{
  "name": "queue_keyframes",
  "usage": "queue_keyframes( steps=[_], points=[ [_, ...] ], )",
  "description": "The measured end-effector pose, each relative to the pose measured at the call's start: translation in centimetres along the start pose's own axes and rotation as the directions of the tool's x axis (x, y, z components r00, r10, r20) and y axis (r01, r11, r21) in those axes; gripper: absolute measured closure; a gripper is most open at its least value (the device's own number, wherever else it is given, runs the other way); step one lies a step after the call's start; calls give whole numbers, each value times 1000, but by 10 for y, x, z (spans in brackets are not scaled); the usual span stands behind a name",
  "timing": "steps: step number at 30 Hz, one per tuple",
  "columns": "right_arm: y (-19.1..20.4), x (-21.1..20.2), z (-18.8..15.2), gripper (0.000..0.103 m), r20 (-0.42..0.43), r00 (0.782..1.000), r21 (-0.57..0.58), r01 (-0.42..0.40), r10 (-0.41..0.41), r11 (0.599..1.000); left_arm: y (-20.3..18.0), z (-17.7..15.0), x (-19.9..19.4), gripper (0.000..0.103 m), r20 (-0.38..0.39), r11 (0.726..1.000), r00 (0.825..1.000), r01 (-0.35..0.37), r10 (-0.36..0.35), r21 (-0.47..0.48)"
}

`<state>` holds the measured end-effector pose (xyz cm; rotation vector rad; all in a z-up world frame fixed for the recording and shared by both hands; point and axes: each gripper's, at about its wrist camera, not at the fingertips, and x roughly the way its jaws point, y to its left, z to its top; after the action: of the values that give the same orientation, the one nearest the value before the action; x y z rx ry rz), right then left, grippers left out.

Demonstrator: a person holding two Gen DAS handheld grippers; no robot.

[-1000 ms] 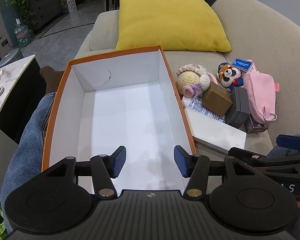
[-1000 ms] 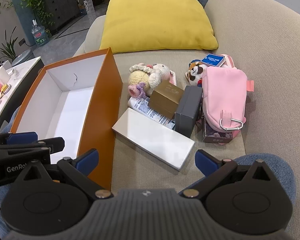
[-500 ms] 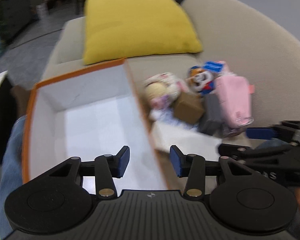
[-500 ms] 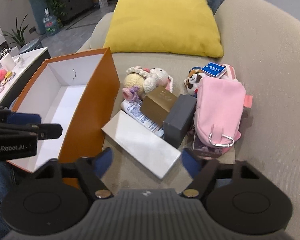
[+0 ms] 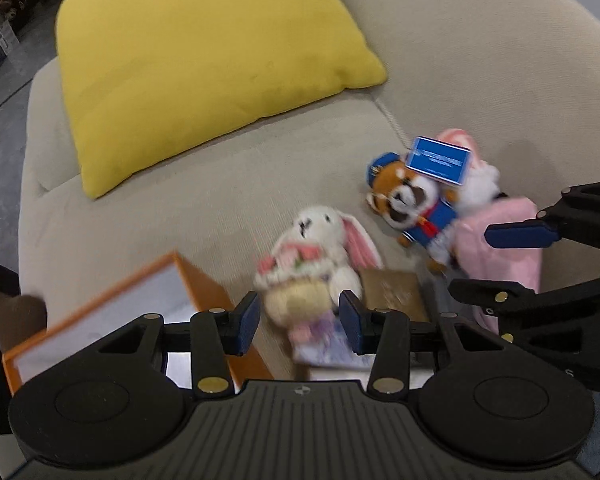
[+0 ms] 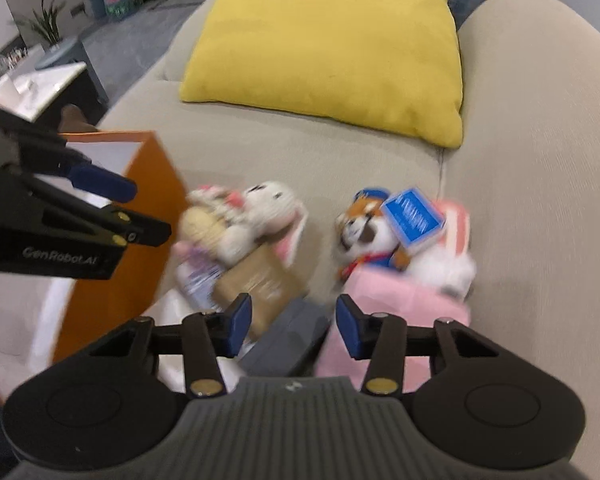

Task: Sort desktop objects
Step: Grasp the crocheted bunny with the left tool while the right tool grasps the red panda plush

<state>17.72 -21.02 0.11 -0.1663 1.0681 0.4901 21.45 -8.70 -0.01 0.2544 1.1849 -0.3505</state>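
A pile of small objects lies on a beige sofa. My left gripper (image 5: 299,322) is open and empty, its fingers either side of a white rabbit plush (image 5: 320,248) with a knitted toy. A brown box (image 5: 394,294) lies just right of it. A red panda plush (image 5: 408,204) carries a blue card (image 5: 440,159). My right gripper (image 6: 294,326) is open and empty above a grey box (image 6: 288,344), next to a pink pouch (image 6: 404,300). The orange box (image 5: 112,320) with a white inside stands at the left; it also shows in the right wrist view (image 6: 136,236).
A yellow cushion (image 5: 196,60) leans at the back of the sofa. The sofa's backrest (image 6: 548,160) curves up on the right. A white slab (image 6: 172,312) and a printed packet (image 6: 198,276) lie beside the orange box. A side table (image 6: 40,88) stands at far left.
Both grippers have moved forward over the pile. The left one swung right, from above the orange box to the rabbit plush. The right gripper's fingers have narrowed but remain open.
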Motion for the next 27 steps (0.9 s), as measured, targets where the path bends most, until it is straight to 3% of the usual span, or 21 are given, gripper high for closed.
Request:
queue_keyframes(
  steps=[6,9,13,17,23,27],
  points=[
    [-26,36,35,54,-92,996,-5,-21,20,1000,7,24,47,52,-151,1000,988,24,-23,4],
    [-32,54,41,54,-150,988,-26,-38,34,999,8,27,62,52,-187,1000,982,21,-20,4],
    [-40,73,43,53,-189,982,-30,-10,4,999,4,29,70,48,-196,1000,981,12,-9,19],
    [-48,92,44,53,-238,971,5,-36,36,999,0,32,74,39,-205,999,979,-3,12,44],
    [-41,97,52,52,-249,969,-75,-19,0,997,-5,35,75,43,-224,999,975,14,-4,47],
    [-47,102,53,53,-245,969,-92,-41,18,995,-3,33,78,43,-241,999,970,32,-27,14]
  ],
)
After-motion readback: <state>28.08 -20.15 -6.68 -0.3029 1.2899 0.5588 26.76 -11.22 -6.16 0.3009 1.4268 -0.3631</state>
